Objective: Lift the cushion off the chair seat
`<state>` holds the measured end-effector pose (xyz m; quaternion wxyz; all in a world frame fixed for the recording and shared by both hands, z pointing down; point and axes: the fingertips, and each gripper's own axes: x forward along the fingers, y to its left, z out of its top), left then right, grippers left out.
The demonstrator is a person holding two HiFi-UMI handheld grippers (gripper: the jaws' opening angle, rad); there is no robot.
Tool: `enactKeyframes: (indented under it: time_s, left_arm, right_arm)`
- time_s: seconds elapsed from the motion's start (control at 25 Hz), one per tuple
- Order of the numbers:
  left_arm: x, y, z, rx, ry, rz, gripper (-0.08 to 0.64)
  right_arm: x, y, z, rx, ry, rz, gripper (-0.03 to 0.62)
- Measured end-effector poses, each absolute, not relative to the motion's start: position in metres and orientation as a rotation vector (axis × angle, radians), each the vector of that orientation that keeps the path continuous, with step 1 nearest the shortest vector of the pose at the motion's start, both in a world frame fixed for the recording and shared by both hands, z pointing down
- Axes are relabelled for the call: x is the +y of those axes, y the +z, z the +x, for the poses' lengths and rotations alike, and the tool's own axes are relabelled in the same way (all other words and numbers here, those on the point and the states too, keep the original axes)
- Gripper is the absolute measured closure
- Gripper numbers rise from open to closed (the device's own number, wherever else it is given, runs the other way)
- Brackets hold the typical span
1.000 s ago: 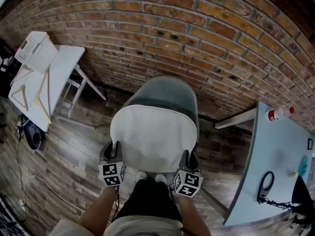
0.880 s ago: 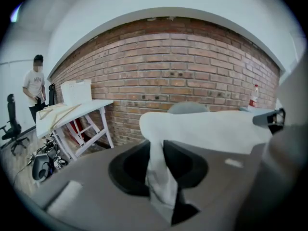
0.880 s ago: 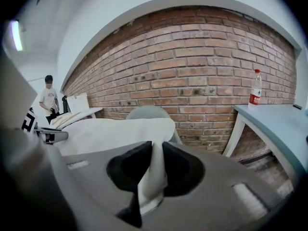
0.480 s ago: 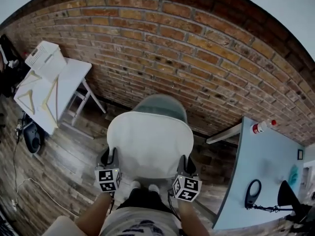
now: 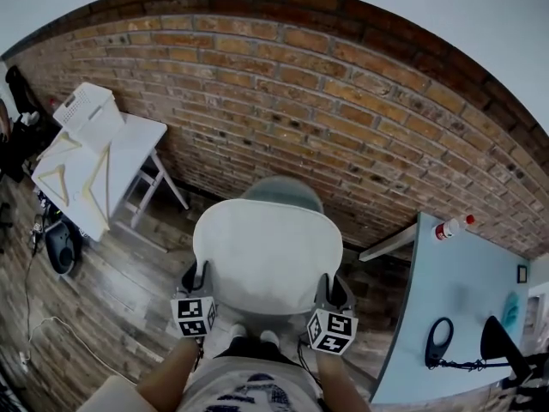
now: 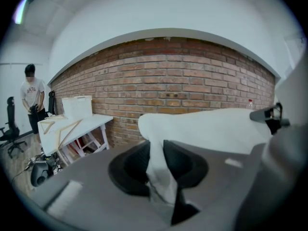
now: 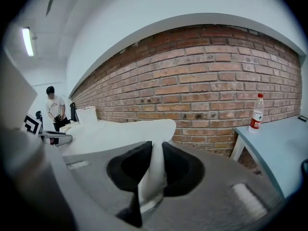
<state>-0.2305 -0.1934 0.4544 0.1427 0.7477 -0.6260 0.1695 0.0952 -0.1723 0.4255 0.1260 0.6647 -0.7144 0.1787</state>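
A white cushion (image 5: 262,251) hangs in the air above the grey-green chair (image 5: 283,190), whose backrest top shows just beyond it. My left gripper (image 5: 196,275) is shut on the cushion's near-left edge. My right gripper (image 5: 331,288) is shut on the near-right edge. In the left gripper view a fold of the cushion (image 6: 161,170) is pinched between the black pads. The right gripper view shows the same pinch on the cushion (image 7: 153,173). The chair seat is hidden under the cushion.
A brick wall (image 5: 326,101) runs behind the chair. A white table (image 5: 99,161) with a white basket (image 5: 84,110) stands at the left. A pale blue table (image 5: 459,303) at the right carries a bottle (image 5: 448,227) and a black cable. A person (image 6: 32,102) stands far left.
Both grippers have risen with the cushion in them. The cushion now covers more of the chair, and more of the wall's top has come into view.
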Motion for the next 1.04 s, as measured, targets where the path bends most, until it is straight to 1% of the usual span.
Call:
enactKeyframes:
  time_s: [1.04]
  left_arm:
    - [-0.206, 0.452, -0.22, -1.788, 0.505, 2.181, 0.48]
  right_arm:
    - [-0.183, 0.433, 0.107, -2.053, 0.545, 1.95, 0.531]
